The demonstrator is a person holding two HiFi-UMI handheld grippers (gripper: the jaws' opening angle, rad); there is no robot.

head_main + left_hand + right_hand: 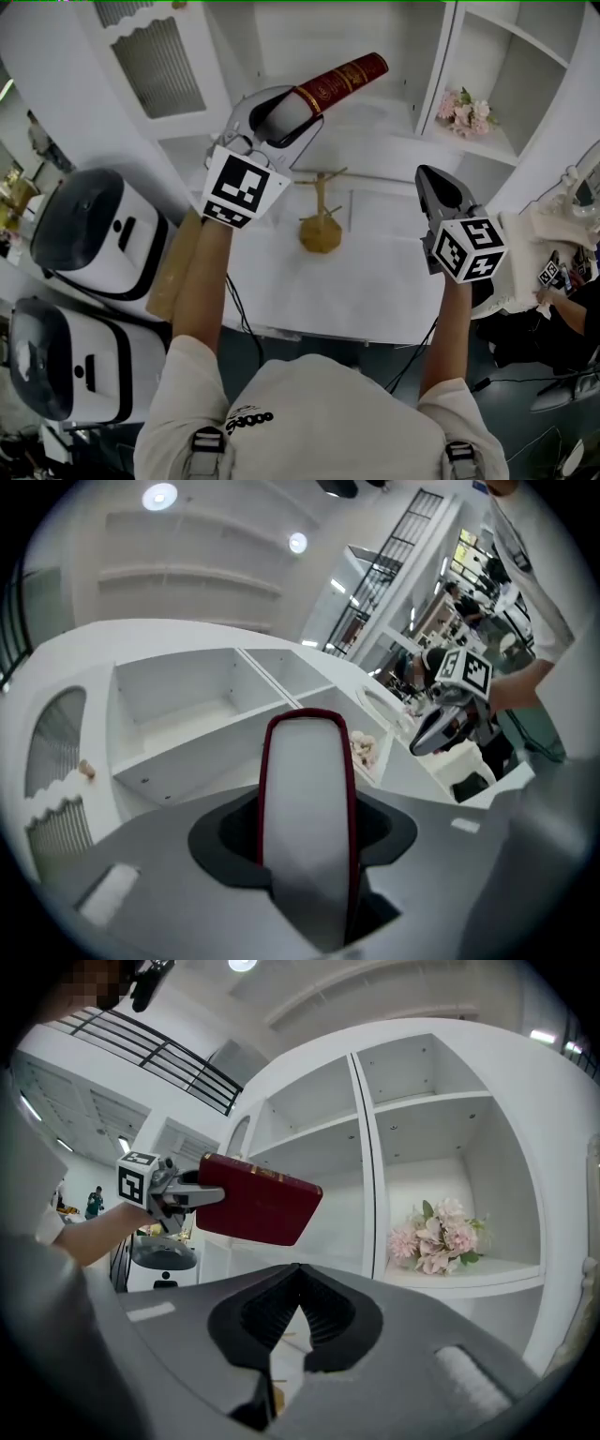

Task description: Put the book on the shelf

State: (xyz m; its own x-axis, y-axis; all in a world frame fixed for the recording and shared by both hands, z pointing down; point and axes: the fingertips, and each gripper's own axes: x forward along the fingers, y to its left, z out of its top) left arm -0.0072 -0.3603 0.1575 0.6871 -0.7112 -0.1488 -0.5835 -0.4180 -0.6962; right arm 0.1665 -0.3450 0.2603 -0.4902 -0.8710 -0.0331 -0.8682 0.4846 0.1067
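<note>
**Inspector:** Report the left claw and the load.

**Operator:** I am holding the left gripper (286, 108) raised, with its jaws clamped on the book (342, 80). The pads are pressing on the two red covers at the near end. The pale page edge is facing back at the claw's camera. I judge this grip is keeping the covers from fanning open, and it is leaving the far end free to lead into an opening.

**Inspector:** Where is the book pointing?

**Operator:** It is projecting straight ahead of the jaws, tilted upward. The white shelf (187, 733) is lying ahead of the claw, beyond the book's far end. I am seeing no contact between them, so the placing is not yet done.

**Inspector:** And the right claw?

**Operator:** The right gripper (433, 187) is hanging to the right of the left one and lower, with its jaws together and nothing between them. I judge it is standing clear so the carrying arm has room. The pink flowers (436, 1237) are sitting ahead of it and to its right, in another compartment. A wooden stand (321, 220) is standing below and between the two claws.
</note>
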